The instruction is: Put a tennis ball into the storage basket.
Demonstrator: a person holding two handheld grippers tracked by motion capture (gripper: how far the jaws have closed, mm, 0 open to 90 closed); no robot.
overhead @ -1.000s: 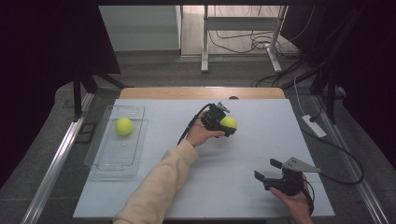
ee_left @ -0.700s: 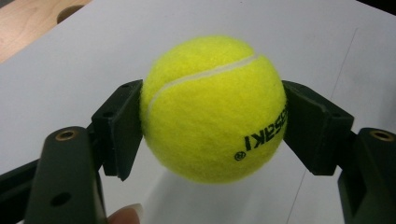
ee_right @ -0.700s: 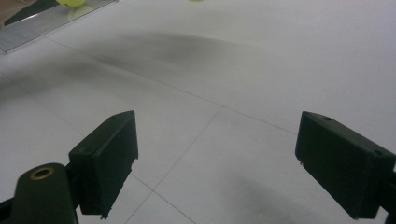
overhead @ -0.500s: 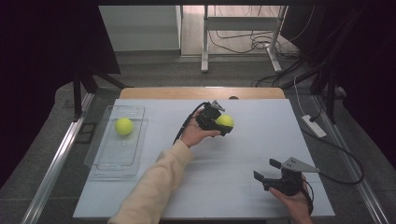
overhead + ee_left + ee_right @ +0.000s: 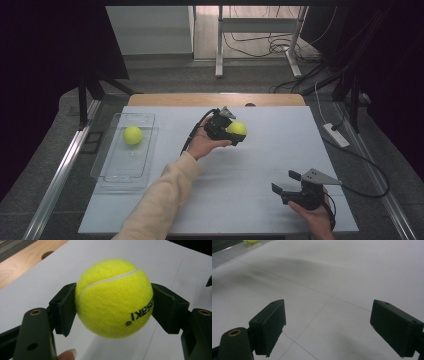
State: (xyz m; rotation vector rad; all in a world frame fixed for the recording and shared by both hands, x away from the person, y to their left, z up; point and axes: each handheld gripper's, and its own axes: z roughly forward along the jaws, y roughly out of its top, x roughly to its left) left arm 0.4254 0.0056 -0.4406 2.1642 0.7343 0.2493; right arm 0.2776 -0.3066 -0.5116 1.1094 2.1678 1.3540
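Observation:
My left gripper is shut on a yellow tennis ball and holds it a little above the white table top, near the middle back. In the left gripper view the ball sits squeezed between both black pads. A second tennis ball lies in the clear plastic tray at the left. My right gripper rests near the front right edge, jaws wide apart with bare table between them.
A wooden strip runs along the table's far edge. A white power strip and cables lie off the right side. Metal rails flank the table on both sides.
The left gripper has lifted with the ball and drifted slightly left and toward the back. The right gripper has stayed where it was.

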